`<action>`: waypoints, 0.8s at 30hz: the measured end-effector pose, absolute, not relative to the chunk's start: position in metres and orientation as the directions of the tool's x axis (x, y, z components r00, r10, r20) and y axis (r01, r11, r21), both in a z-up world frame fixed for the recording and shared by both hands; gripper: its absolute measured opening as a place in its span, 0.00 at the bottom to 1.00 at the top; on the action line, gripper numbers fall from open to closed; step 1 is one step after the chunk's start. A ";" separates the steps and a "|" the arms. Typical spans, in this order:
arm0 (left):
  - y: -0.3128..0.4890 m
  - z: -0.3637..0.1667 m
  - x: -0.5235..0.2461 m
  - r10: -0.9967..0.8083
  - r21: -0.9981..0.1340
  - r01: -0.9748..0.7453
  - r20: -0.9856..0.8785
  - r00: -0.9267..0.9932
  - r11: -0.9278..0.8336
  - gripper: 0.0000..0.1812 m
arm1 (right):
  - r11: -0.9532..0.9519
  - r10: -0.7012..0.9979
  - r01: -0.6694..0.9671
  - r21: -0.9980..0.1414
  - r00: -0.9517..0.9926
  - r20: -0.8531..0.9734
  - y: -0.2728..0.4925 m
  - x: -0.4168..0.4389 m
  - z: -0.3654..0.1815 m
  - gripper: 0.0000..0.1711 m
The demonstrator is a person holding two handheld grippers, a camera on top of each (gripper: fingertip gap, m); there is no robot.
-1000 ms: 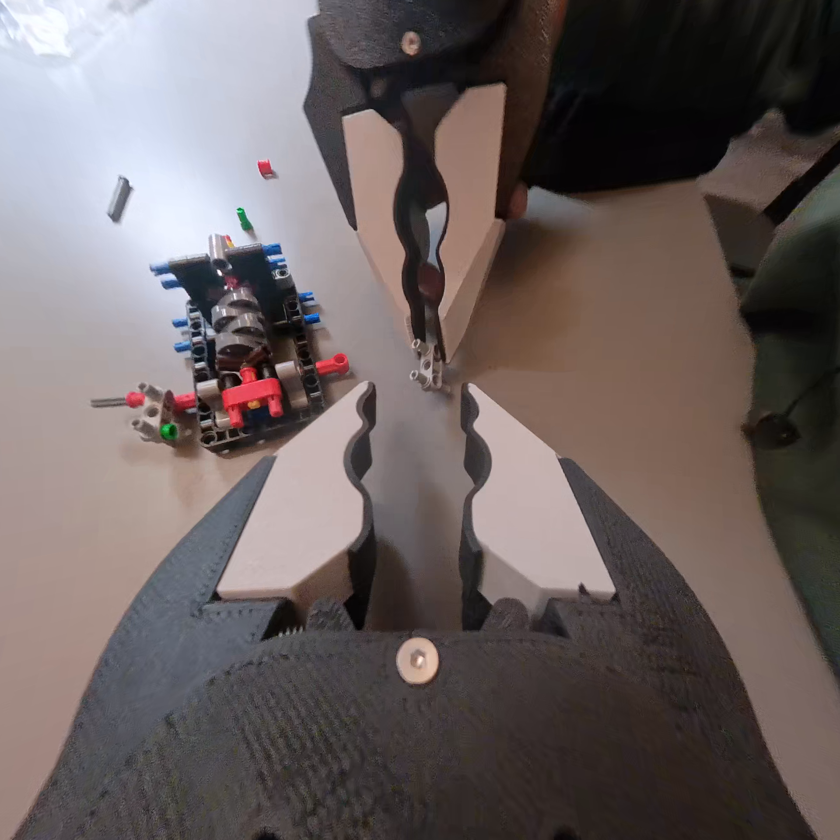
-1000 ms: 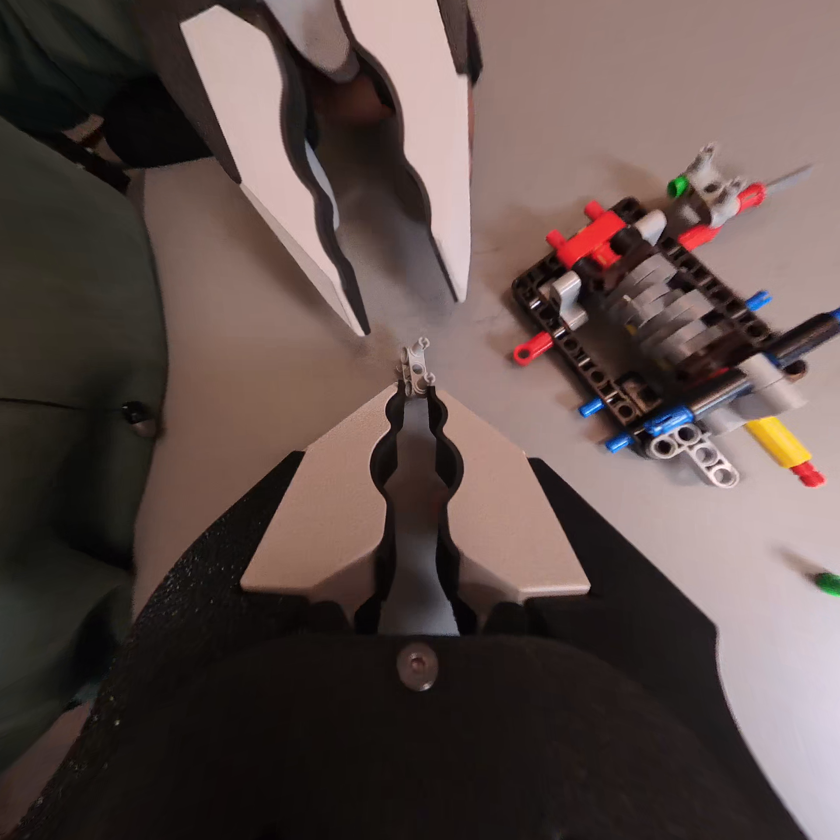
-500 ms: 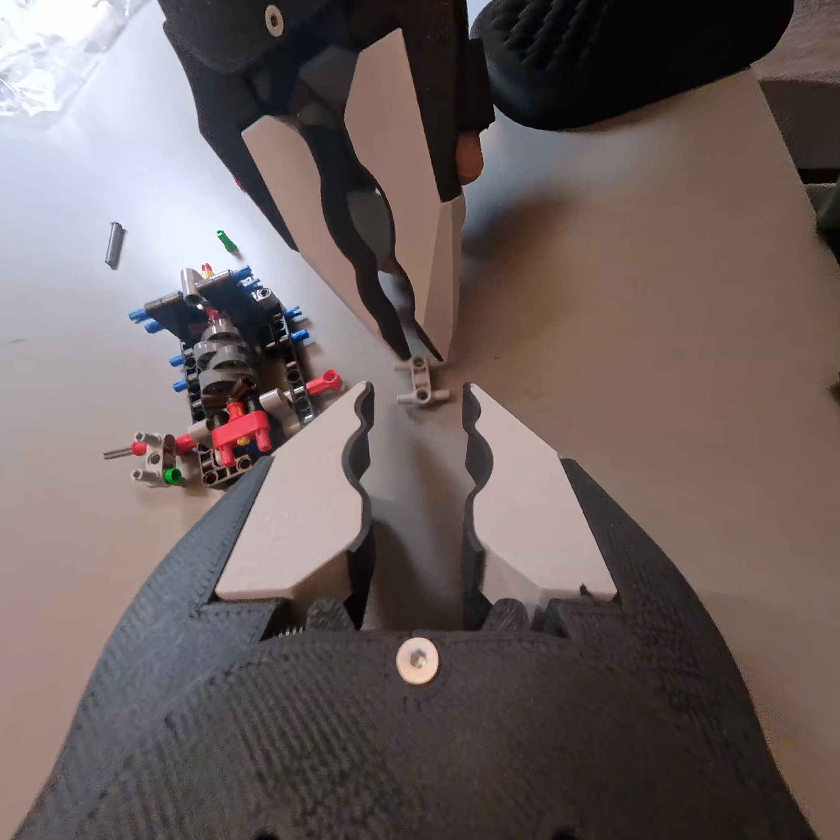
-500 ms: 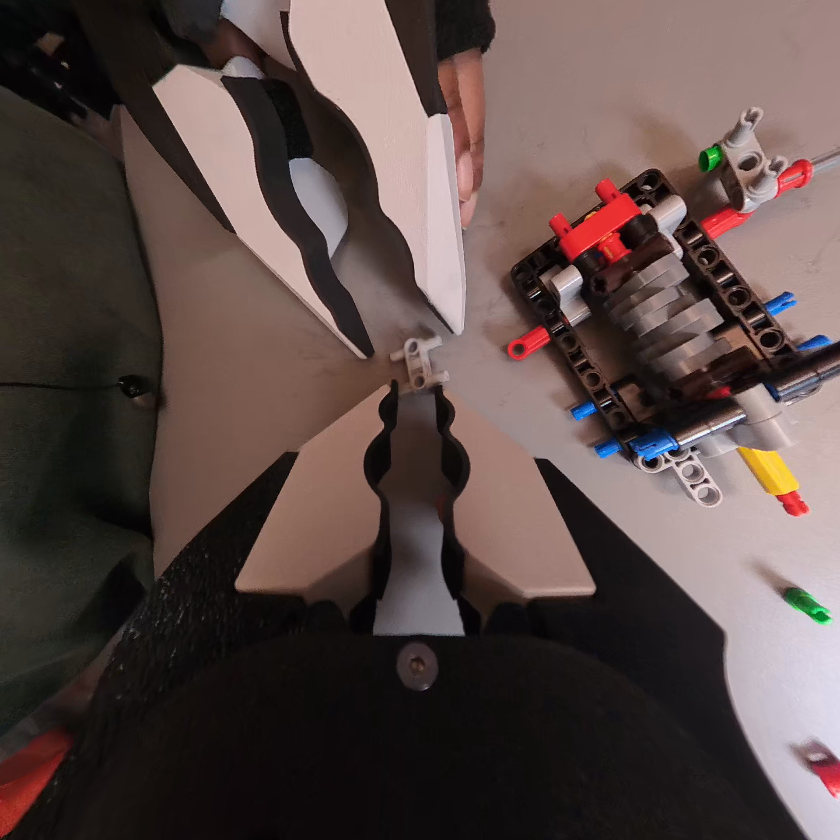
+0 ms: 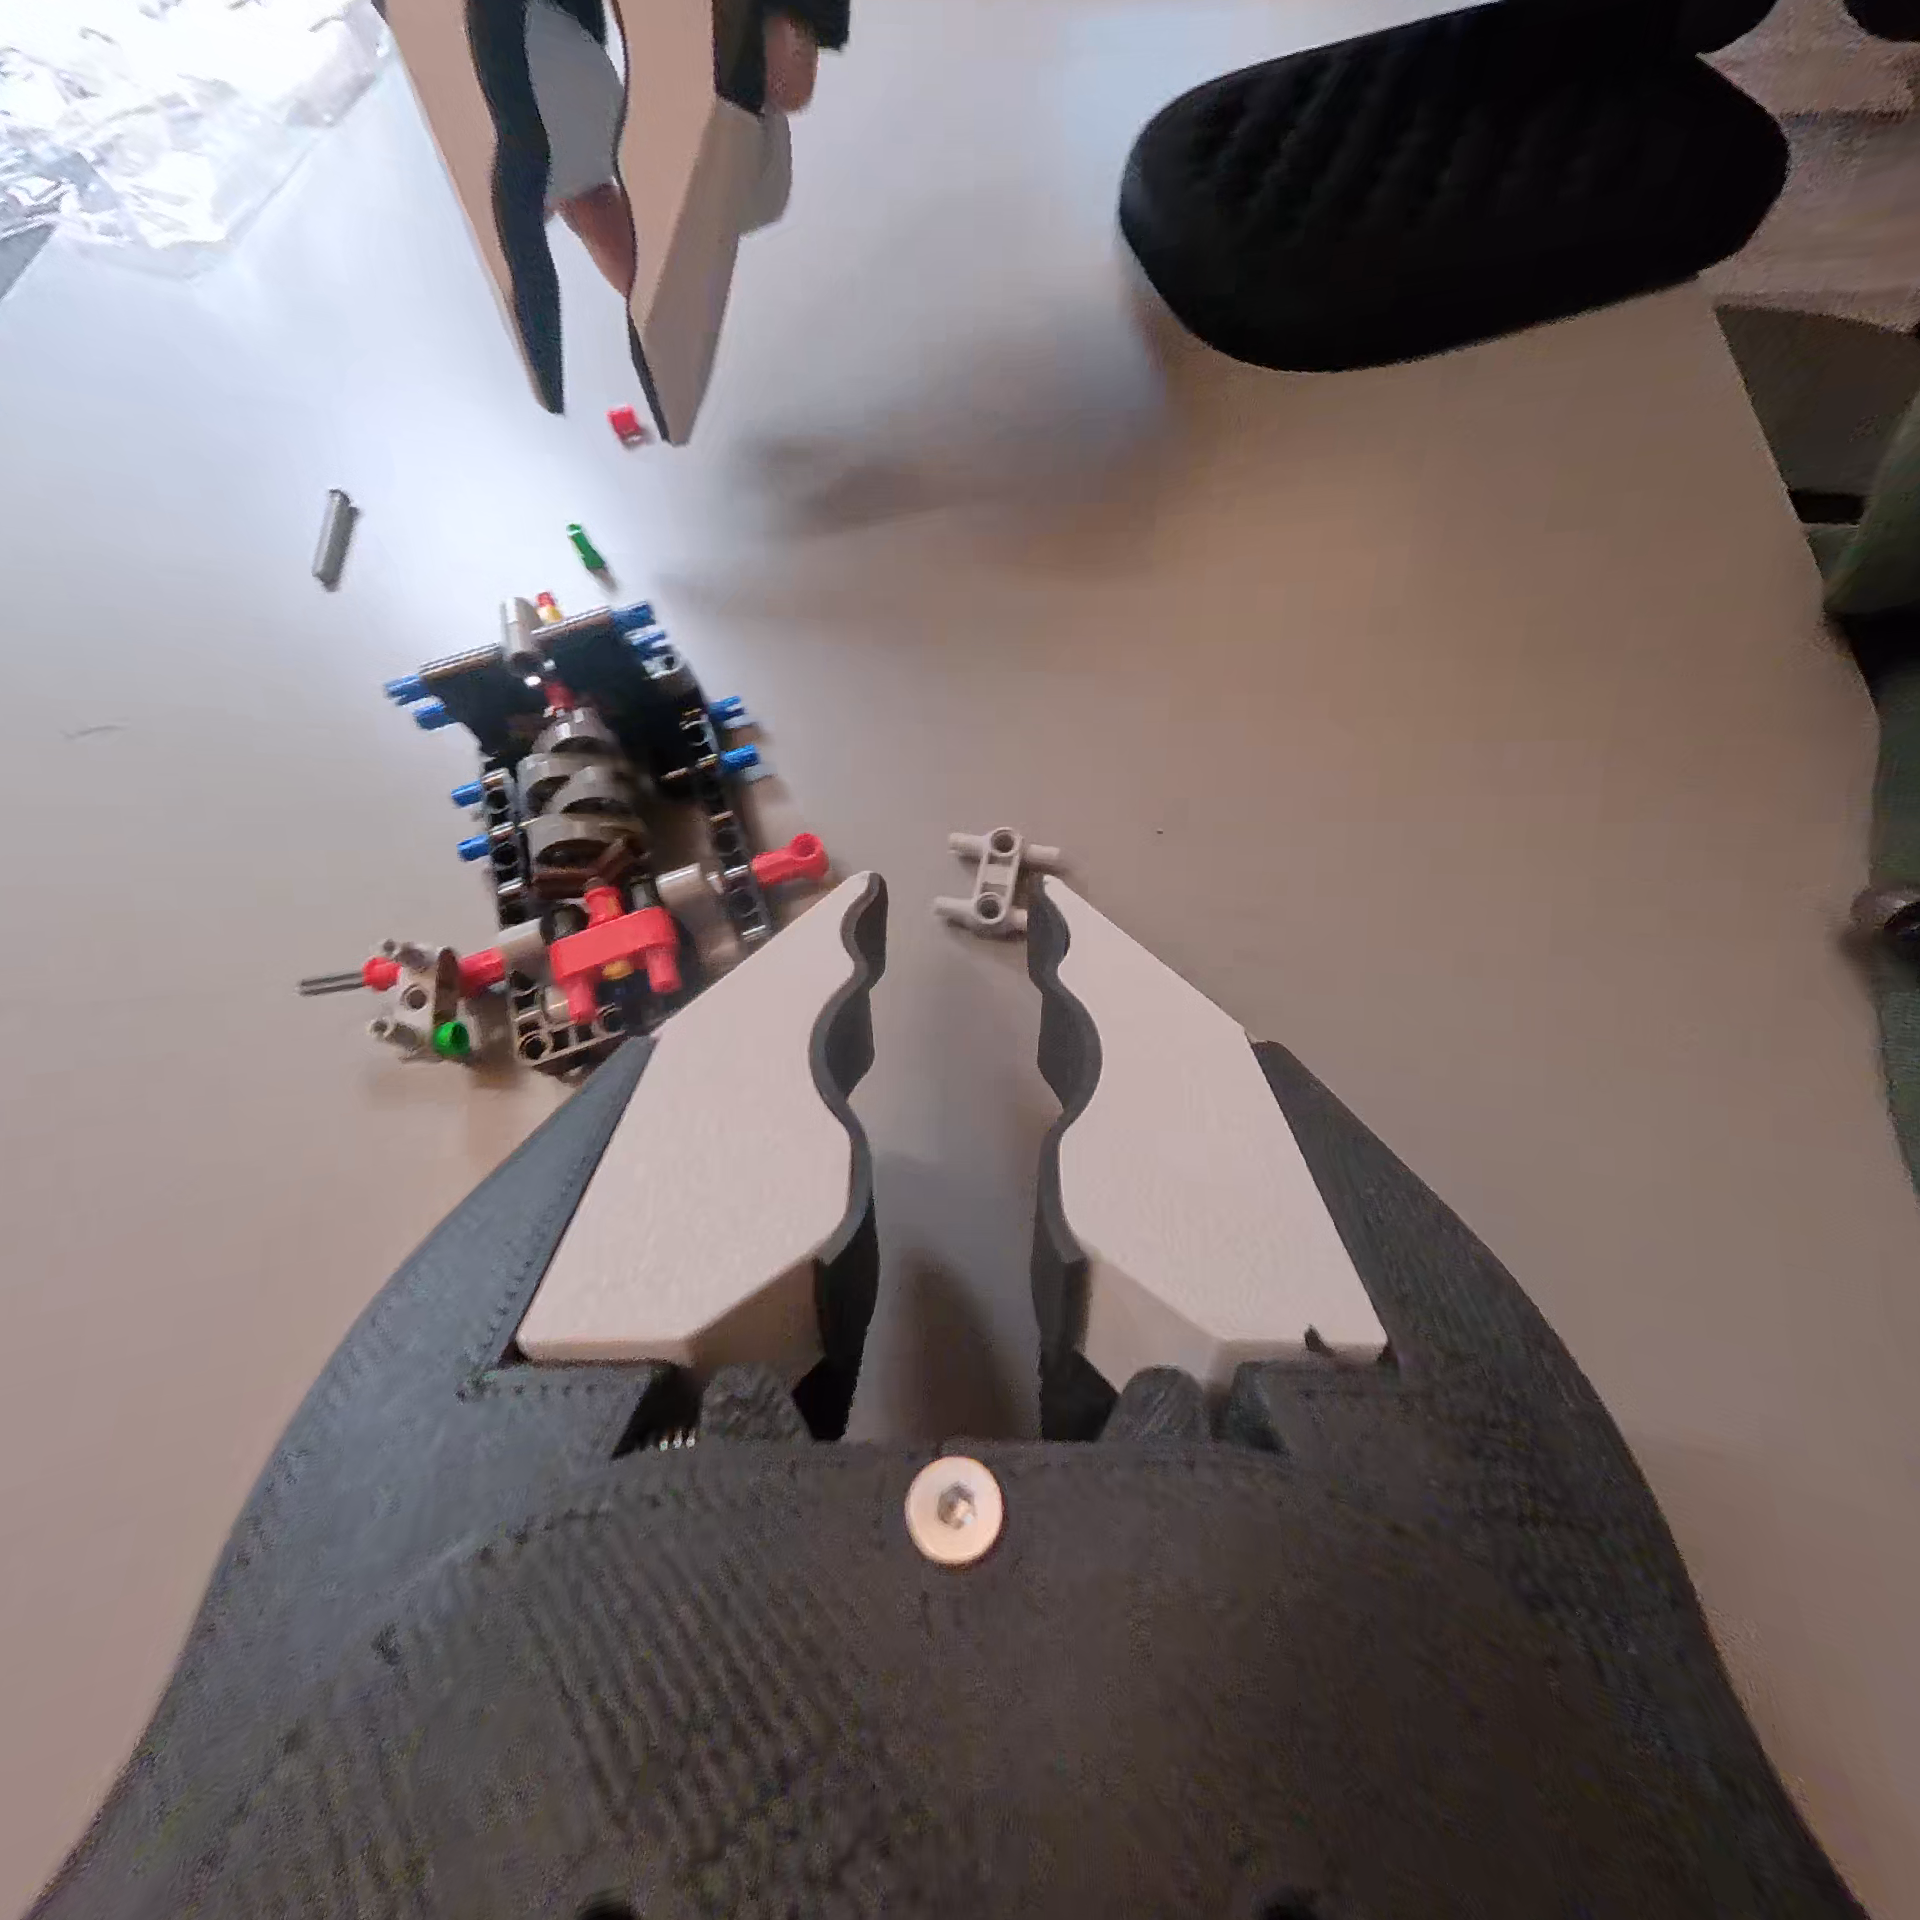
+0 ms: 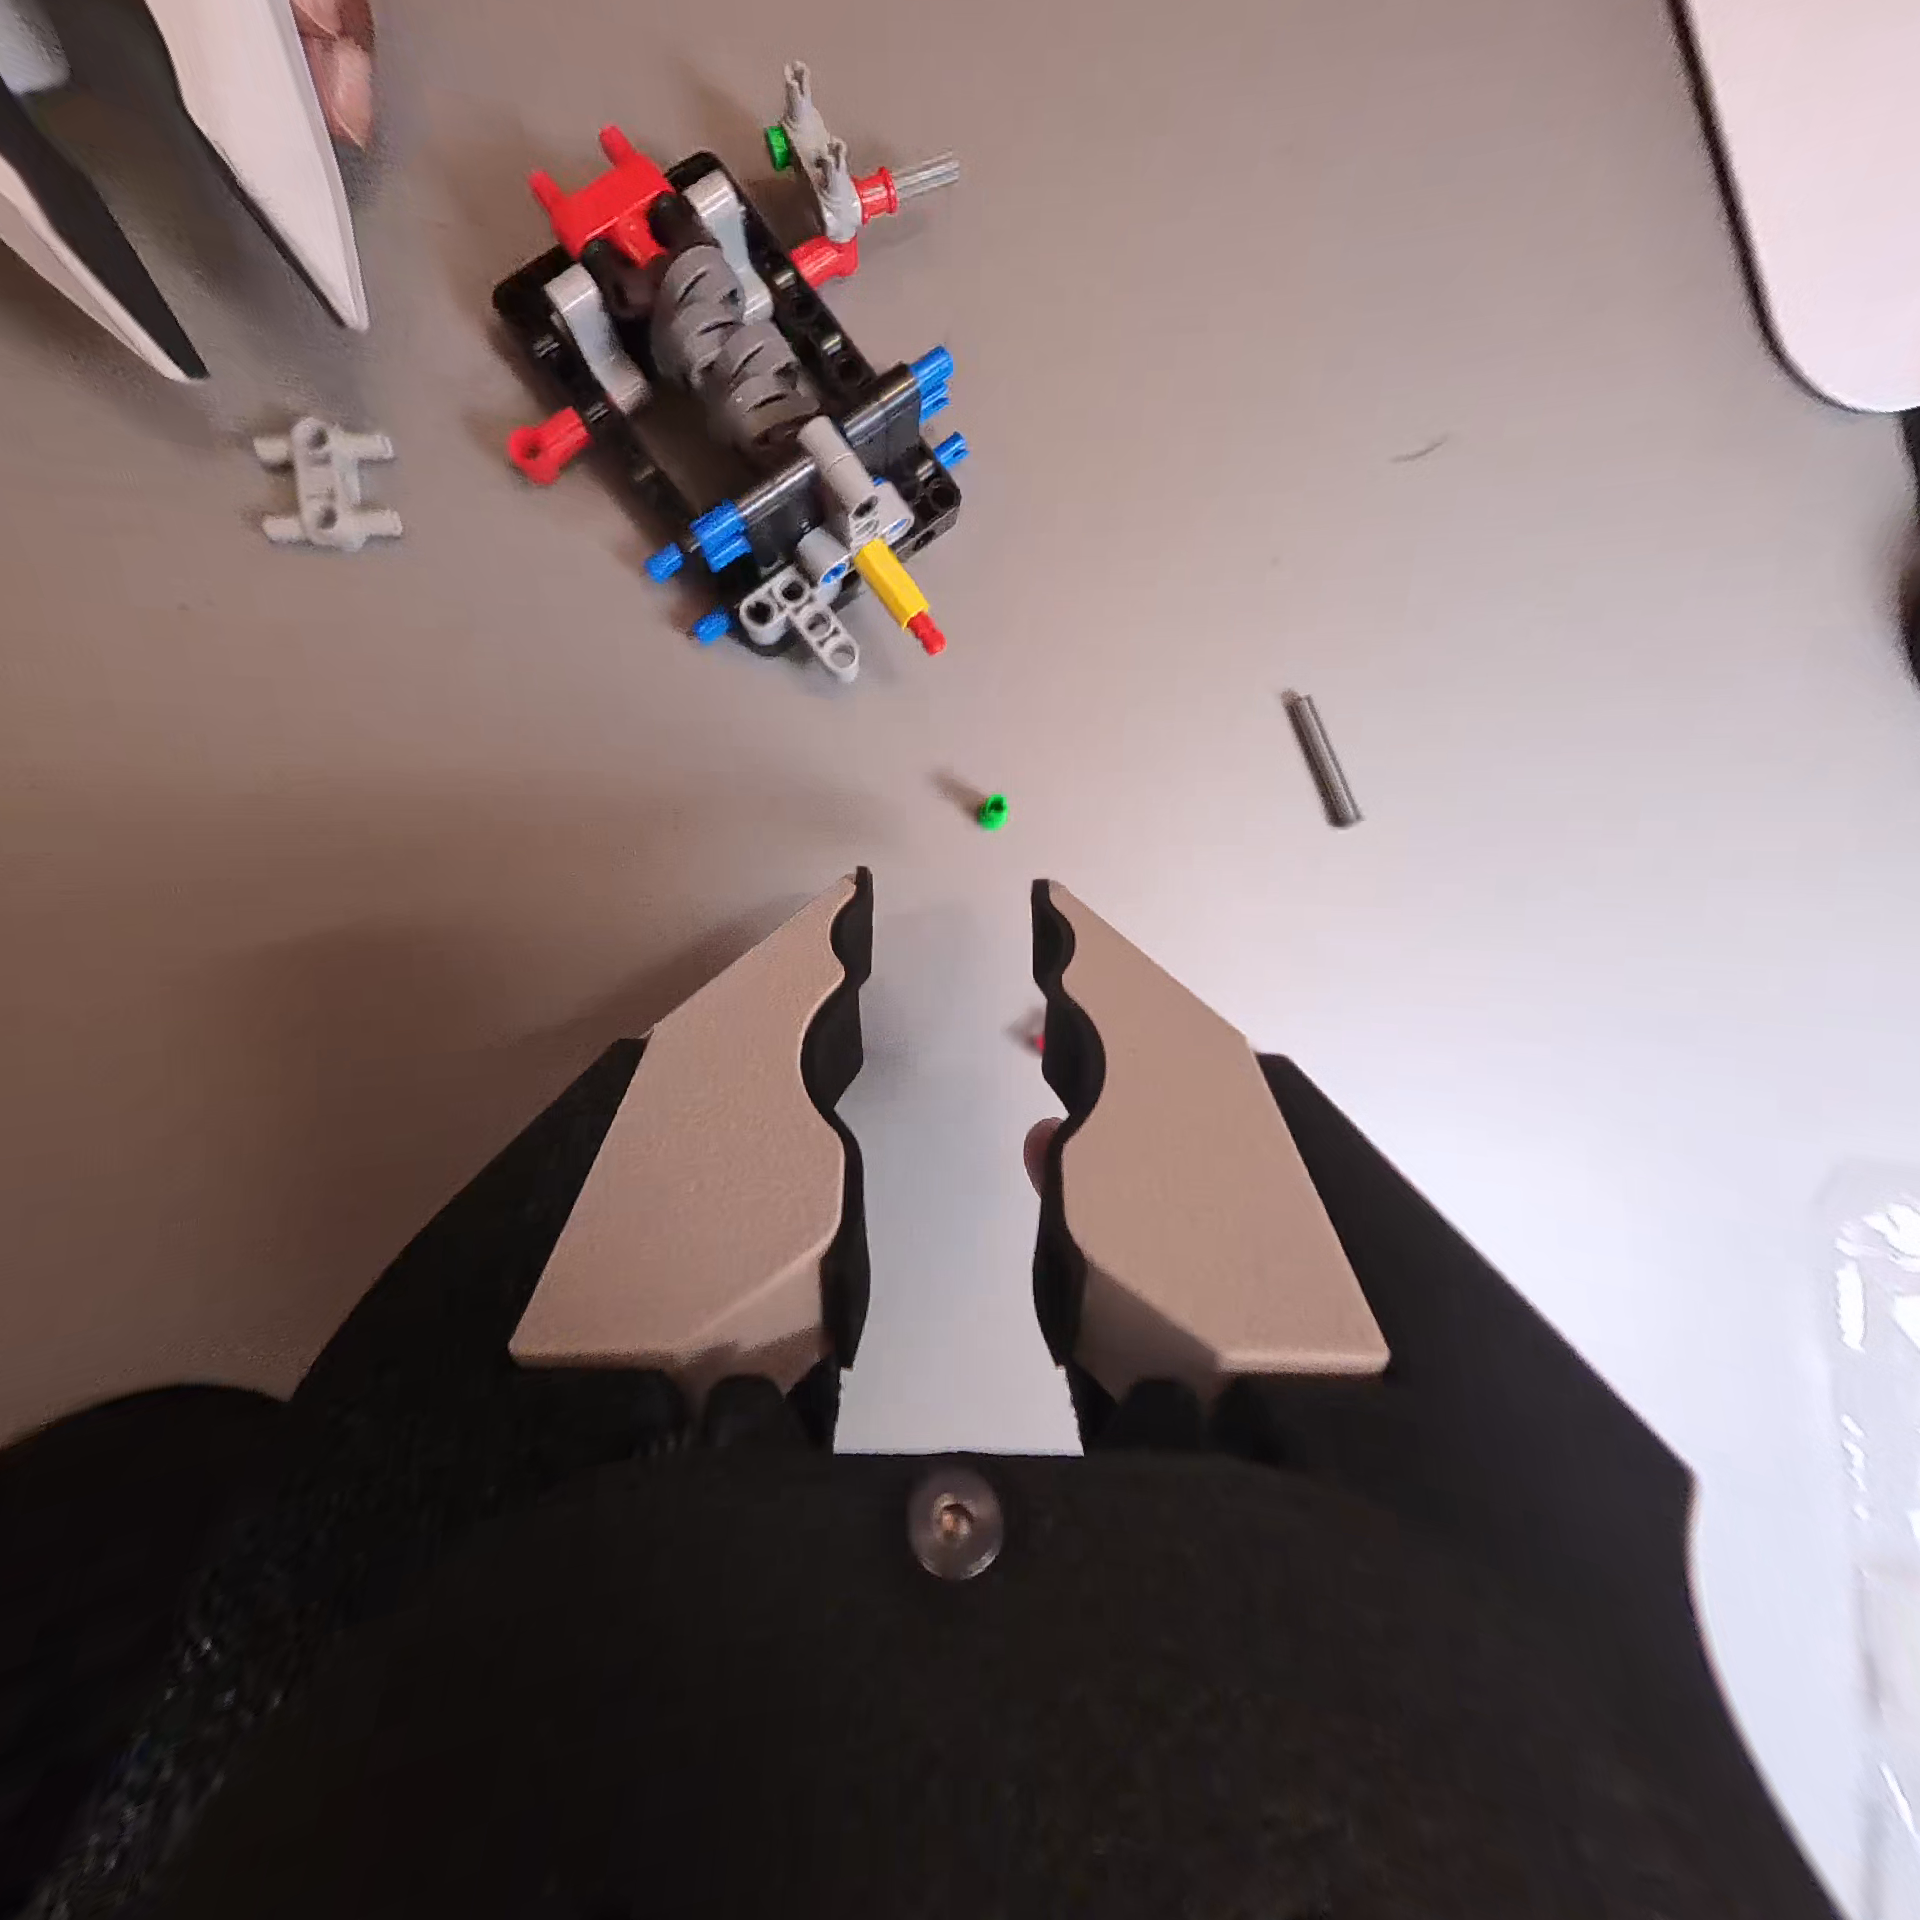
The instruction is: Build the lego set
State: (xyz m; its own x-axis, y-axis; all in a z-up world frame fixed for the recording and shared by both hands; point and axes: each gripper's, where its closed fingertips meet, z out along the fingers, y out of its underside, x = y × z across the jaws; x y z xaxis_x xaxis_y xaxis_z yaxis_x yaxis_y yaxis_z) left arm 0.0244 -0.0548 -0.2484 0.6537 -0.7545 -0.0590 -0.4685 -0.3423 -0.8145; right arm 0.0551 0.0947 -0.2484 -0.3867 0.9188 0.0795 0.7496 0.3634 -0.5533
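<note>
The black-framed lego assembly point(image 5: 603, 831) with grey gears, blue pins and a red block lies on the table; it also shows in the right wrist view point(image 6: 727, 384). A light grey connector point(image 5: 992, 883) lies loose on the table just beyond my open, empty left gripper point(image 5: 958, 894), by its right fingertip; the right wrist view shows the connector too point(image 6: 324, 499). My right gripper point(image 6: 951, 883) is open and empty, hovering over a small red piece point(image 5: 624, 424), which shows between its fingers point(image 6: 1029, 1034). The left wrist view shows this gripper at the far side point(image 5: 613, 421).
Loose parts lie around: a green pin point(image 6: 992, 810), a dark grey axle point(image 6: 1322, 758), a small grey sub-assembly with red and green ends point(image 5: 416, 997). A clear plastic bag point(image 5: 156, 125) lies far left. A black chair armrest point(image 5: 1455, 187) overhangs the table edge. Some 15 cm of space lies between my two pairs of fingers. About 8 cm separates my right fingertips from the dark grey axle point(image 6: 1322, 758). Seen from the left wrist view point(image 5: 331, 533) as well.
My right gripper let go of the grey connector, opened, and moved away across the table to above the red piece. The connector now lies flat by my left fingertips.
</note>
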 end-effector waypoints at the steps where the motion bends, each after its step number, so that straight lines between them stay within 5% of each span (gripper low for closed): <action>1: -0.053 -0.247 0.021 -0.743 -0.817 -0.459 -0.056 0.667 -0.350 0.14 | 0.362 0.916 0.753 -0.549 -0.396 0.060 0.094 0.050 -0.253 0.16; 8: -0.048 -0.235 0.005 -0.689 -0.856 -0.371 -0.023 0.725 -0.362 0.13 | 0.439 0.887 0.746 -0.501 -0.449 0.108 0.096 0.034 -0.267 0.01; 15: -0.048 -0.199 0.016 -0.704 -0.935 -0.105 0.178 0.688 -0.339 0.12 | 0.418 0.803 0.268 -0.868 -0.556 0.215 -0.017 0.032 -0.175 0.01; 19: -0.061 -0.169 0.031 -0.765 -0.922 0.114 0.372 0.526 -0.370 0.09 | 0.428 0.765 0.090 -0.899 -0.566 0.307 -0.064 0.027 -0.158 0.01; 24: -0.077 -0.154 0.035 -0.804 -0.907 0.167 0.421 0.420 -0.387 0.06 | 0.441 0.738 0.053 -0.896 -0.589 0.328 -0.079 0.026 -0.153 0.01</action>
